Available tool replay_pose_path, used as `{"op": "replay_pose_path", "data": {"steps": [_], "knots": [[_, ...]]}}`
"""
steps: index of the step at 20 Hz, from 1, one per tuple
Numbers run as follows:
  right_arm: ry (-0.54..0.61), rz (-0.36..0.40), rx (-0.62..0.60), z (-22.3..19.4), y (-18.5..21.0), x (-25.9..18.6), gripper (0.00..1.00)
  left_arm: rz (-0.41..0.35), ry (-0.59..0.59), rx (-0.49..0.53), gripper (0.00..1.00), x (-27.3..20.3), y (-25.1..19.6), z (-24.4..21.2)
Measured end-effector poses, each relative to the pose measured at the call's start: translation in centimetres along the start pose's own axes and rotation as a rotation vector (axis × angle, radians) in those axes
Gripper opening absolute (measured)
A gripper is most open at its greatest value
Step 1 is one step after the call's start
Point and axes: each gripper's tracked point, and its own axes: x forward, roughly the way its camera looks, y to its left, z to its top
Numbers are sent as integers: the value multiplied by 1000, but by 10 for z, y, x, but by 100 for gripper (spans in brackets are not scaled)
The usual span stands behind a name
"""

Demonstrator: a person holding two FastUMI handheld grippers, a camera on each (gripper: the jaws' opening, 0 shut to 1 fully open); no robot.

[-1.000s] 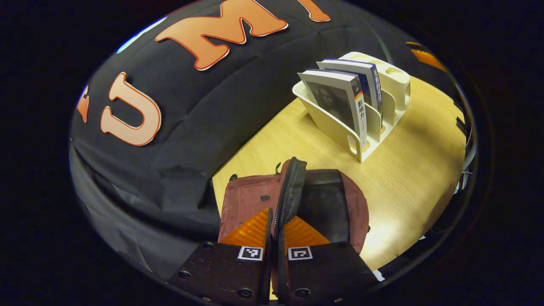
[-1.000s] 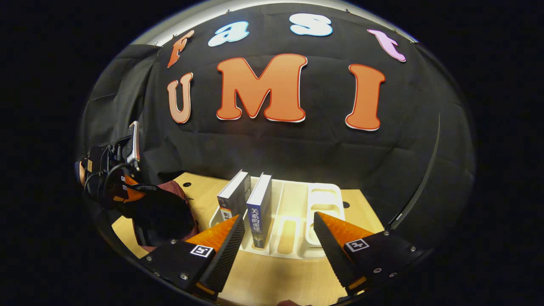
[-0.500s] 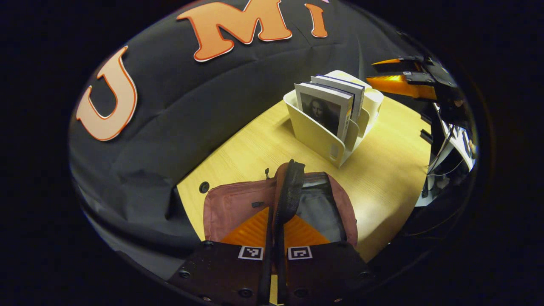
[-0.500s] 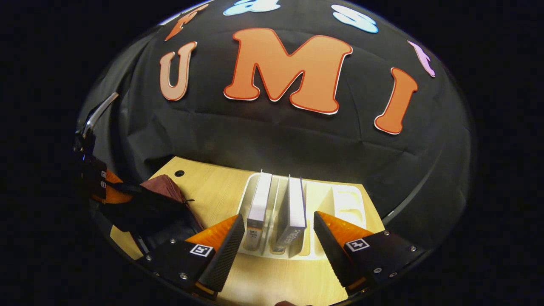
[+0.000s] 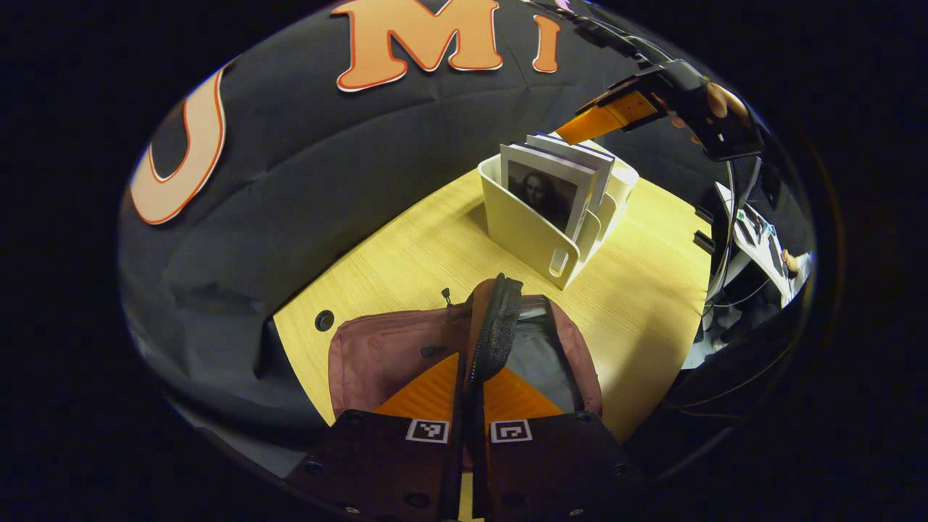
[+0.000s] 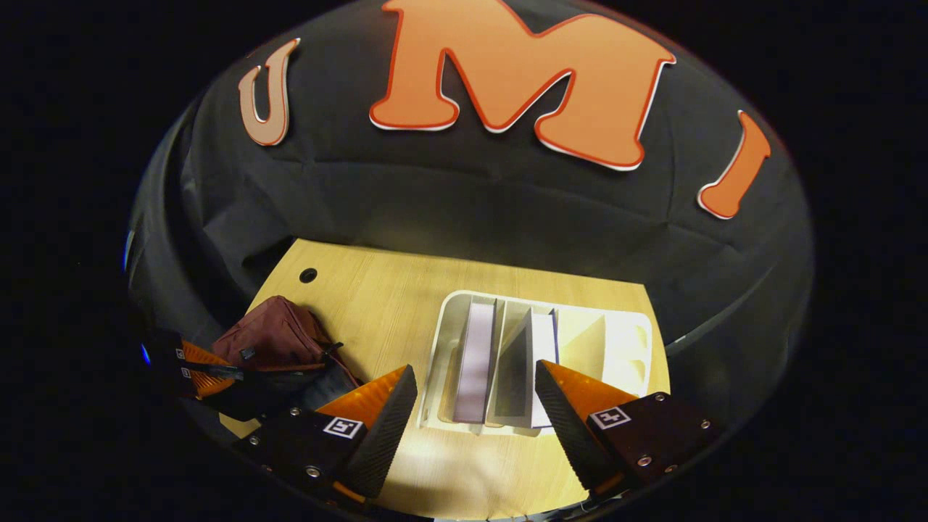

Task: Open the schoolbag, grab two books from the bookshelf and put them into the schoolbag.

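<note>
A maroon schoolbag (image 5: 377, 348) lies on the wooden table (image 5: 406, 246), its mouth open on a dark lining. My left gripper (image 5: 471, 377) is shut on the bag's zipper-edged flap (image 5: 496, 326) and holds it upright. Two books (image 5: 547, 190) stand in a cream bookshelf rack (image 5: 525, 232) beyond the bag. In the right gripper view I look down on those books (image 6: 475, 359) in the rack (image 6: 623, 341). My right gripper (image 6: 475, 395) is open above them, with both books in the gap between its fingers. The schoolbag (image 6: 272, 341) lies to the left there.
The black cloth wall closes the far side of the table. A small round hole (image 5: 324, 319) sits in the tabletop near the bag. The rack's right-hand slots (image 6: 587, 337) hold no books. Cables and equipment (image 5: 747, 239) lie past the table's right edge.
My right gripper has risen and tipped downward over the rack, so the books are now seen from above. My left gripper keeps hold of the flap while its view has drifted slightly.
</note>
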Motion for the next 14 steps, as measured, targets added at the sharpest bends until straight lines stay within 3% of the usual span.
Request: {"op": "replay_pose_path", "data": {"steps": [2, 5, 8, 9, 10, 13, 14], "knots": [[80, 43, 8, -2, 5, 21, 97, -2, 7, -28, 7, 2, 0, -4], [189, 57, 43, -8, 3, 49, 80, 11, 23, -85, 7, 5, -1, -8], [252, 54, 66, -13, 0, 72, 72, 16, 47, -126, 7, 8, -6, -13], [266, 52, 63, -14, -1, 79, 60, 21, 56, -135, 7, 8, -6, -14], [278, 51, 65, -15, -1, 84, 67, 25, 62, -142, 7, 10, -5, -15], [364, 42, 71, -29, -4, 97, 63, 34, 82, -155, 7, 12, -9, -16], [400, 38, 71, -37, -6, 99, 38, 32, 89, -165, 7, 14, -11, -16]]}}
